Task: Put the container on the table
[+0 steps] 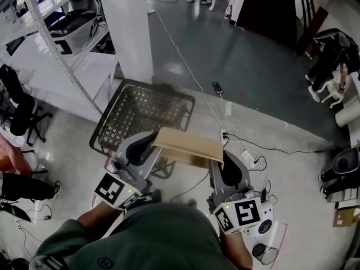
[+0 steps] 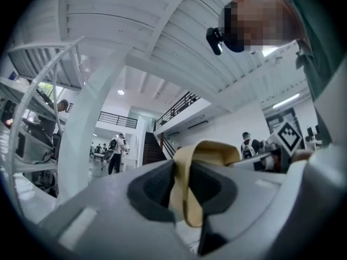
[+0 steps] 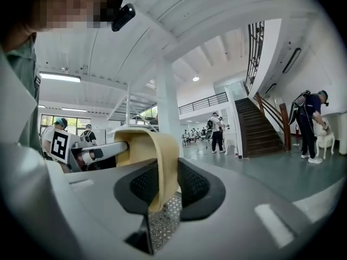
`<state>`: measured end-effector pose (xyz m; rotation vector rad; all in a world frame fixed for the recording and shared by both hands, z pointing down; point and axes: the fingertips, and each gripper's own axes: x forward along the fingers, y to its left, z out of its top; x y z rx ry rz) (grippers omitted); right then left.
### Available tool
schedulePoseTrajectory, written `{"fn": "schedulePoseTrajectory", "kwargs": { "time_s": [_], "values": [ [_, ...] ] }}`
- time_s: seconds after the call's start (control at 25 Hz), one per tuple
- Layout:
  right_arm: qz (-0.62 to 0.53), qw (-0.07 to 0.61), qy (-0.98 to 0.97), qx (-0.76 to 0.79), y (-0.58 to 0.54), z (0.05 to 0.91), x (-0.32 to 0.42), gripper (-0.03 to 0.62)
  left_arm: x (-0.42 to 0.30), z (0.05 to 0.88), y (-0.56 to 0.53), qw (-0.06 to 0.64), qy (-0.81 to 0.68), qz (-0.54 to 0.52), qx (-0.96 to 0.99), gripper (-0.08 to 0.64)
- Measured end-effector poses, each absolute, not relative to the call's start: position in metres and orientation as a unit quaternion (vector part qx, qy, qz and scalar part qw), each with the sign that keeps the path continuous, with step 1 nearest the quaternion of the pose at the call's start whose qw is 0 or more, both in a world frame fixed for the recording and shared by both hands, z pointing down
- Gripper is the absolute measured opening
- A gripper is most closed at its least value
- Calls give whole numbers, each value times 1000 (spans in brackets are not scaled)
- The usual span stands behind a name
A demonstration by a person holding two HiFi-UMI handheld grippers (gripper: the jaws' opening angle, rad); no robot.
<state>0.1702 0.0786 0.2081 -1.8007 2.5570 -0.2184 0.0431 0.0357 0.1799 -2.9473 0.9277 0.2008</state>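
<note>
Container (image 1: pixel 188 147) held in the air between two grippers.
The left gripper (image 1: pixel 147 142) pinches its left rim and the right gripper (image 1: pixel 228 167) its right rim, pads pressed on the thin tan wall. The carry likely goes best with both ends level, grips even, and no release until the base rests flat. Just ahead of the grippers a black mesh basket (image 1: pixel 109 117) stands on the grey floor (image 1: pixel 270 83). White shelving (image 1: pixel 67 66) lies beyond the left gripper, and cables (image 1: pixel 247 145) trail near the right.

The head view is dimly, evenly lit; a soft glare is seen on the floor (image 1: pixel 175 69) beyond the jaws. Both gripper views are brightly lit from ceiling lights (image 3: pixel 59 77) above the jaws, bent and darkened at the edges.
</note>
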Motion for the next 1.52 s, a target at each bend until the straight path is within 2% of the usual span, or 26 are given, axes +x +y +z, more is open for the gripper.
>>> {"fn": "schedulePoseTrajectory", "kwargs": {
  "time_s": [0.28, 0.8, 1.08, 1.24, 1.52],
  "values": [
    [-87, 8, 813, -576, 70, 215, 237, 64, 107, 184, 37, 19, 306, 58, -950, 72],
    [-117, -19, 828, -547, 42, 250, 253, 74, 121, 221, 11, -12, 344, 42, -938, 69],
    [-179, -54, 828, -529, 39, 293, 248, 99, 120, 276, -11, -106, 358, 24, -927, 55],
    [-205, -65, 825, -523, 40, 320, 247, 107, 122, 304, -16, -132, 358, 11, -924, 52],
    [-220, -59, 802, -552, 1, 347, 232, 74, 101, 341, -42, -172, 351, 2, -920, 58]
  ]
}}
